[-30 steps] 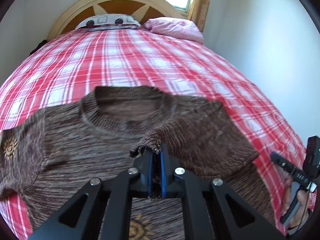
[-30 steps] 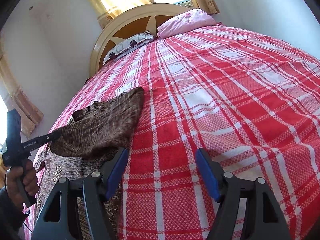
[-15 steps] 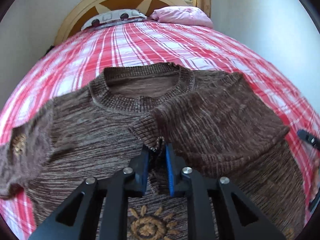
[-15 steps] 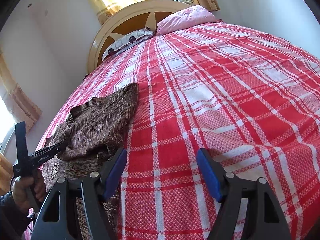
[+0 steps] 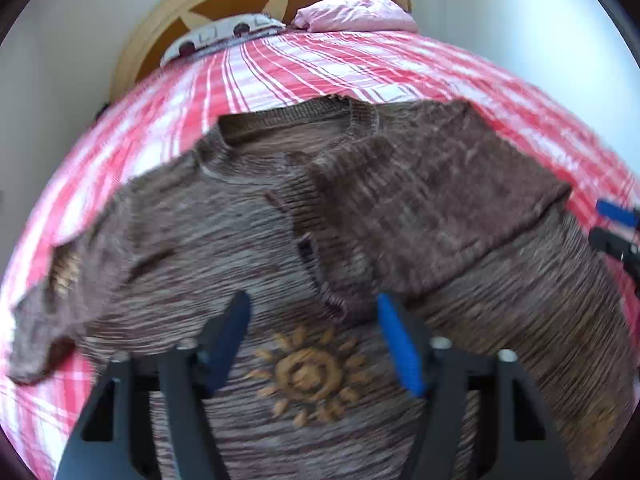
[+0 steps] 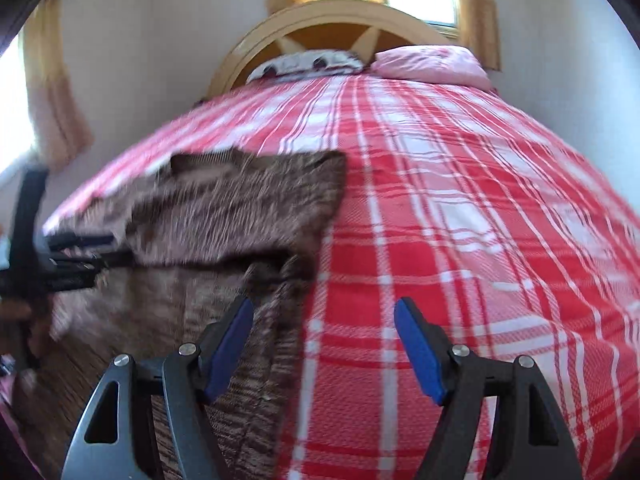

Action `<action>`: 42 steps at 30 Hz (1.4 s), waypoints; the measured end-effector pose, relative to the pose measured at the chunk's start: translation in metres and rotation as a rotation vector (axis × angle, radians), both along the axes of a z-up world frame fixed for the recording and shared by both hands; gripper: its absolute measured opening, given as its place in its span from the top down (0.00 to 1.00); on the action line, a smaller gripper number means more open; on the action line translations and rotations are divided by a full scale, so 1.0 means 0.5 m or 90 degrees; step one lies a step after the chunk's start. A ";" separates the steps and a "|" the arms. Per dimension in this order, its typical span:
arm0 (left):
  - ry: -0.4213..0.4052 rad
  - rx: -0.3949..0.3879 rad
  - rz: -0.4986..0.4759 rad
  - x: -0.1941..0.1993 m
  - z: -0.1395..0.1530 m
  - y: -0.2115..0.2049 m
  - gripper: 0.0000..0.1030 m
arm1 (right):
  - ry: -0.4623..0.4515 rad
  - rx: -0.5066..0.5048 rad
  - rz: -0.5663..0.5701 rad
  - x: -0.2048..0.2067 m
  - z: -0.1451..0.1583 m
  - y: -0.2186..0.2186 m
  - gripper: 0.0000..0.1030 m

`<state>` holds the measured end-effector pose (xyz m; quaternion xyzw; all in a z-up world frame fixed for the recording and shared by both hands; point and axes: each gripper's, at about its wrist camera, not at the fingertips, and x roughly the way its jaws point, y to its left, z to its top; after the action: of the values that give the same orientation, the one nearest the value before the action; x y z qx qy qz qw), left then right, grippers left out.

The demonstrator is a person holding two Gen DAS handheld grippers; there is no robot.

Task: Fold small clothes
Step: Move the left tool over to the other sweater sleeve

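Observation:
A small brown knit sweater with an orange sun motif lies flat on the red plaid bed. Its right sleeve is folded across the chest, cuff near the middle. My left gripper is open and empty, just above the sun motif, with the cuff lying between the blue pads. My right gripper is open and empty over the sweater's right edge, its left finger above the knit. The left gripper also shows at the left of the right wrist view.
The red and white plaid bedspread stretches to a round wooden headboard. A patterned pillow and a pink pillow lie at the head. White walls stand close on both sides. The right gripper's tip shows at the sweater's right edge.
My left gripper let go of the sleeve cuff and opened wide; the sleeve now lies across the chest. The right gripper swung left toward the sweater's edge.

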<state>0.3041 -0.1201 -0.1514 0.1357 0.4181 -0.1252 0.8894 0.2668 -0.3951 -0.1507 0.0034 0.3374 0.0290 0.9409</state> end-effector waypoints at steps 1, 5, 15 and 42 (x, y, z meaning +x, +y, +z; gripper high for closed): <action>-0.009 0.003 0.002 -0.003 0.006 0.002 0.30 | 0.002 -0.016 -0.001 0.002 -0.002 0.005 0.29; -0.054 -0.044 0.019 0.000 0.048 0.016 0.24 | 0.002 -0.015 0.001 0.001 -0.003 0.001 0.29; -0.006 0.024 0.039 0.043 -0.018 -0.017 0.16 | -0.013 0.001 -0.002 -0.008 0.003 -0.002 0.29; -0.010 0.014 0.143 0.123 -0.021 0.084 0.00 | 0.108 -0.022 0.098 0.084 -0.023 0.119 0.28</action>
<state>0.3654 -0.0781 -0.1619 0.0984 0.4249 -0.0188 0.8997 0.3087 -0.3356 -0.1624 -0.0365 0.4152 0.0946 0.9040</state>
